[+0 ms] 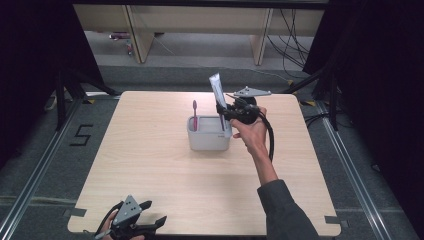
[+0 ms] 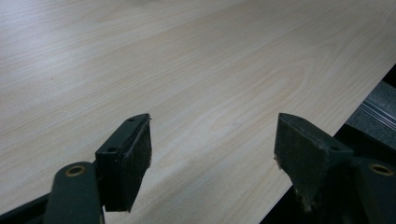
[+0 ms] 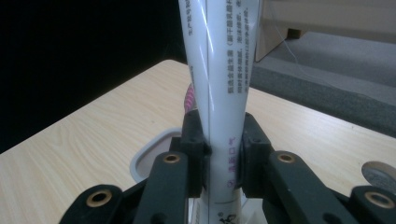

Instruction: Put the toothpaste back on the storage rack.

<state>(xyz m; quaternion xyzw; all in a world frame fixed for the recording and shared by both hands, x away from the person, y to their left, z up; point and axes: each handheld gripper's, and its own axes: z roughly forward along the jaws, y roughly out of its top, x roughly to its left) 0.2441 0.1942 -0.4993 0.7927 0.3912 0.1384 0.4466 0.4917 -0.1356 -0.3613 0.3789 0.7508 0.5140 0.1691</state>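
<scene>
My right gripper (image 1: pixel 223 111) is shut on a white toothpaste tube (image 1: pixel 217 90), held upright over the right end of a white holder cup (image 1: pixel 208 141) near the table's middle. In the right gripper view the tube (image 3: pixel 219 79) stands squeezed between the two black pads (image 3: pixel 192 140), with the cup's rim (image 3: pixel 140 158) just below and to the left. A pink toothbrush (image 1: pixel 195 114) stands in the cup's left part. My left gripper (image 1: pixel 152 214) rests at the table's near left edge, its jaws wide apart over bare wood (image 2: pixel 212 140) with nothing between them.
The light wooden table (image 1: pixel 150 170) has bare room all round the cup. Its near edge runs beside the left gripper's right pad (image 2: pixel 303 149). Dark curtains stand at both sides, and wooden furniture legs (image 1: pixel 137 35) and cables lie on the floor beyond the table.
</scene>
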